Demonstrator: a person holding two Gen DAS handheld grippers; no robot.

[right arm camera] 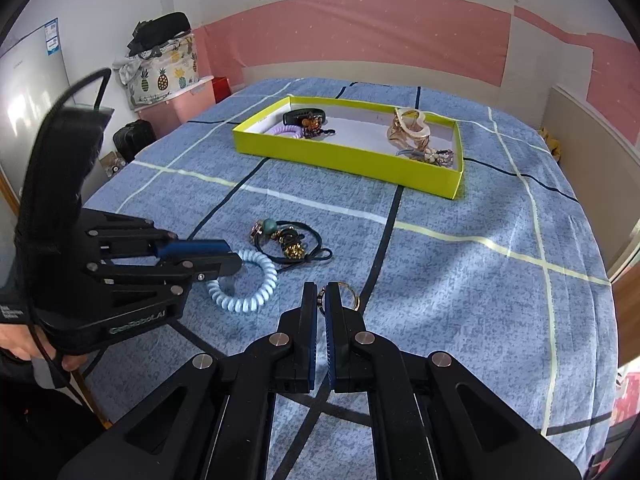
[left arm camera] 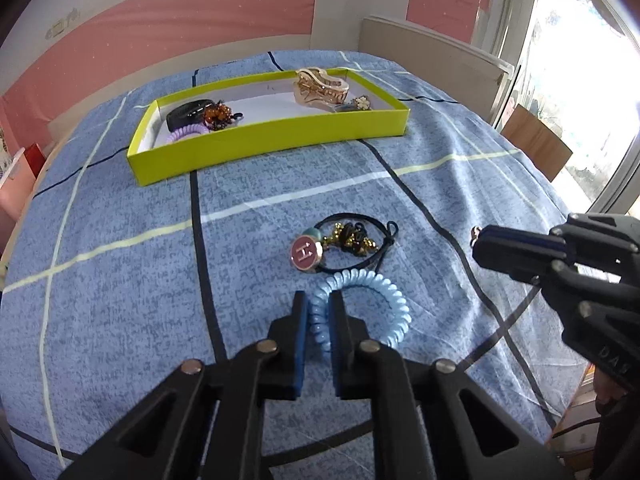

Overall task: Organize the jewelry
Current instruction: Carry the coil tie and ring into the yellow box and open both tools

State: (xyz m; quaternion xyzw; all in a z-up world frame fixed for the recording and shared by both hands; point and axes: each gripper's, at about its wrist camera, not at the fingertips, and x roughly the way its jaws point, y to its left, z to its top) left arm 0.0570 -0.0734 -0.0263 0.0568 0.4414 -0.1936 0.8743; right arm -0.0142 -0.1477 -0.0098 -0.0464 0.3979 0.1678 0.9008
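Both loads lie on the bed's near edge, the yellow tray (right arm camera: 348, 160) straight ahead toward its far edge: left tongs (left arm camera: 319, 312) clamp the blue coil tie (left arm camera: 384, 292), right tongs (right arm camera: 321, 300) clamp a gold ring (right arm camera: 352, 298).

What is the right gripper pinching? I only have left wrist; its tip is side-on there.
Observer: The right gripper is shut on the clasp of a small gold metal ring; the loop sticks out to the right of the fingers.
Operator: And the left grip on the light-blue spiral hair tie?
Observer: Seen side-on, the left gripper clamps the light-blue spiral hair tie at its left edge; the rest of the coil appears to lie on the blue checked bedspread.
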